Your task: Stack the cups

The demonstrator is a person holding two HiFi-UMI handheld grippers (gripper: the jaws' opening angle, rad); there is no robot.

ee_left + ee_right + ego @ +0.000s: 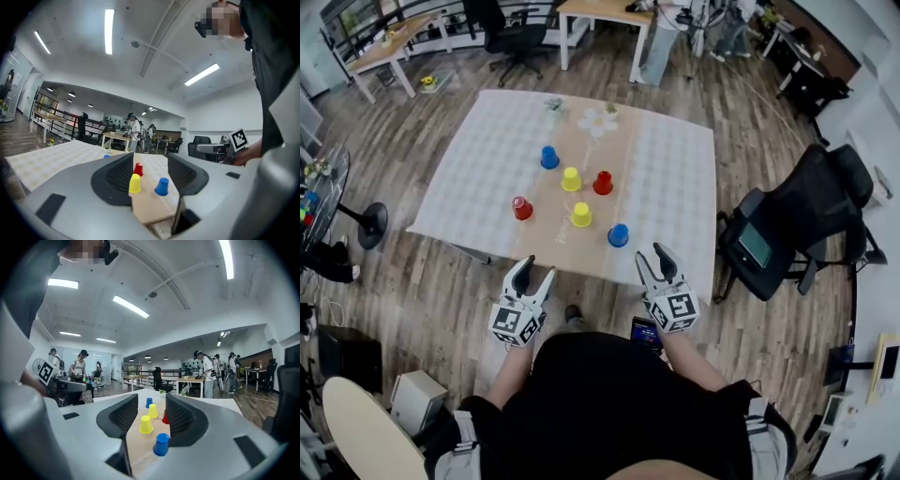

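Left gripper [535, 272] and right gripper [653, 257] are held side by side in front of the person, pointing level, with their tips at the near edge of the table [680, 192]. The jaws of both stand apart. Nothing lies between either pair; the cups show only beyond the gaps.

Six cups stand singly on the table, mouth down, none stacked and none touching another. Layout, far to near:
- far blue cup [548, 157];
- far yellow cup [571, 179] with right red cup [602, 183] just beside it;
- left red cup [521, 208], off to the left;
- near yellow cup [581, 215];
- near blue cup [619, 235], the closest to the right gripper.

All stand on or at the edge of the brown strip [569, 249] running down the middle of the checked cloth [478, 169]. A black office chair [806, 216] stands right of the table.
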